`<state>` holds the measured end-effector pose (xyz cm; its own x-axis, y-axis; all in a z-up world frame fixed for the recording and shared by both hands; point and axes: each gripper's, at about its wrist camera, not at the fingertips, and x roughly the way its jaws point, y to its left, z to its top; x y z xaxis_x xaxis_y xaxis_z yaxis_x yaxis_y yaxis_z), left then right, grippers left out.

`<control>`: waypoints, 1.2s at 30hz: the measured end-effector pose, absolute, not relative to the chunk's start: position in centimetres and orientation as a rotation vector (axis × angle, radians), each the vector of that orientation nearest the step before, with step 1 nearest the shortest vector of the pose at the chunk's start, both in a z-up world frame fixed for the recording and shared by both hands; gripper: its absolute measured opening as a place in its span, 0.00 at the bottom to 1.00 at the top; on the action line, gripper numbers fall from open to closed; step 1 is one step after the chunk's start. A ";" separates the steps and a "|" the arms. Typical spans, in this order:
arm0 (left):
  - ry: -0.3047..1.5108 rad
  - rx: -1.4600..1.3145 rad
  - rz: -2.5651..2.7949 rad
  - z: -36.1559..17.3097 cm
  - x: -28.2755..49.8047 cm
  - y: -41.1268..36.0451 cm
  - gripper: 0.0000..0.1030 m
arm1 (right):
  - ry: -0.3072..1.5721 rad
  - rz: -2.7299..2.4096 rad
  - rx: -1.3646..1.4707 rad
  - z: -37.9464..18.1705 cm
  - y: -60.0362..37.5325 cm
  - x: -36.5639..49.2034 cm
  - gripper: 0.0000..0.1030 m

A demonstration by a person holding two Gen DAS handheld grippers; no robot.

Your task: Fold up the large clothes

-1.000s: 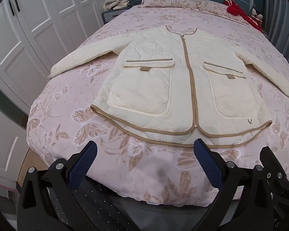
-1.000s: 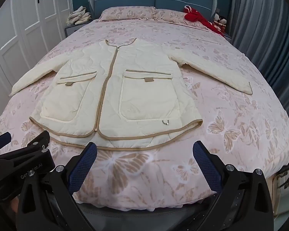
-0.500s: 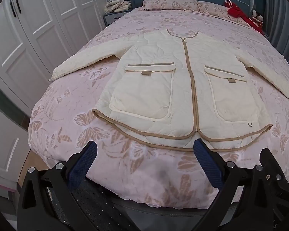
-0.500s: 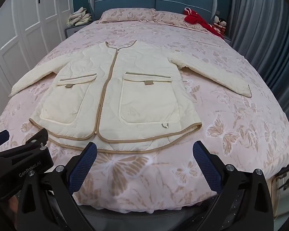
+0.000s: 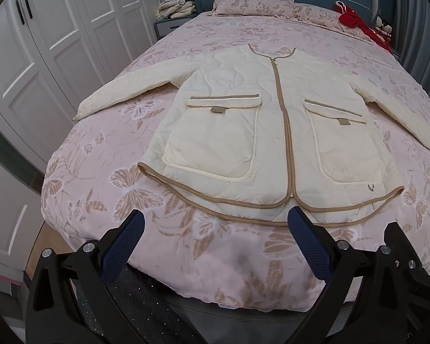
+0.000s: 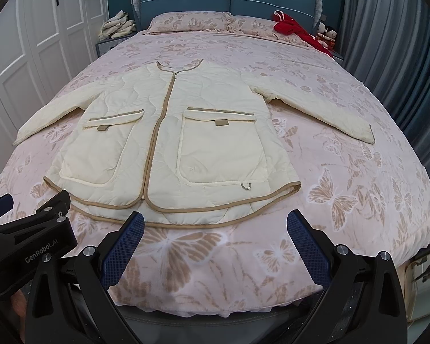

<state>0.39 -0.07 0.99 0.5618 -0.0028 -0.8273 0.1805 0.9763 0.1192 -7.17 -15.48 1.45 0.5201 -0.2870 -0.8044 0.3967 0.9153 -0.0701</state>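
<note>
Left wrist view: our left gripper has its jaws spread wide with nothing between them, hovering over the foot of the bed. The cream jacket lies flat, front up and zipped, sleeves spread to both sides, just ahead of the gripper; the tan-trimmed hem sits just past the fingertips, not touching as far as we can tell. The gripper lines up with the half of the hem left of the zipper, and the right fingertip sits about under the zipper line. White wardrobe is to the left. Right wrist view: our right gripper is also spread apart and holding nothing, above the floral quilt near the foot edge. Jacket is ahead, its hem just beyond the left fingertip; the right fingertip is clear of the jacket, over bare quilt. The left gripper's body shows at lower left. Red garment sits by the pillows, well apart from the jacket.
</note>
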 end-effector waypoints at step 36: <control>0.966 0.200 -0.109 1.0 0.4 0.0 0.94 | 0.939 -0.413 0.134 1.4 -15.4 -7.1 0.95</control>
